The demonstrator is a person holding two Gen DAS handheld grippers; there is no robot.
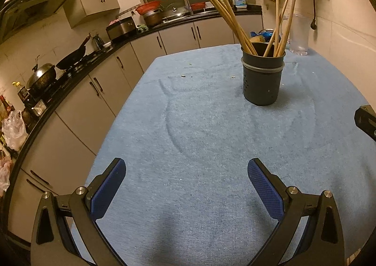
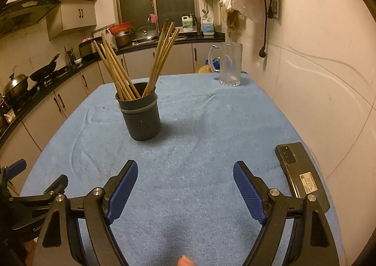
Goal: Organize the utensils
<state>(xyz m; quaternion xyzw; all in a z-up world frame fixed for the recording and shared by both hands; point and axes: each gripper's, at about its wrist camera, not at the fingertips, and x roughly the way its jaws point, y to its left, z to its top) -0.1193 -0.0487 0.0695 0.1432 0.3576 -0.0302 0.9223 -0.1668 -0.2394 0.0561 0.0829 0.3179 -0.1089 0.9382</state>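
Observation:
A dark grey utensil holder stands upright on the blue towel-covered table, with several wooden chopsticks leaning in it in two bunches. It shows in the right wrist view too, with the chopsticks fanned left and right. My left gripper is open and empty, low over the near part of the towel, well short of the holder. My right gripper is open and empty, also short of the holder. The left gripper shows at the right view's left edge.
A black phone lies face down near the table's right edge. A clear plastic jug stands at the far right corner by the wall. A kitchen counter with a wok and pots runs along the left. Small crumbs lie on the towel.

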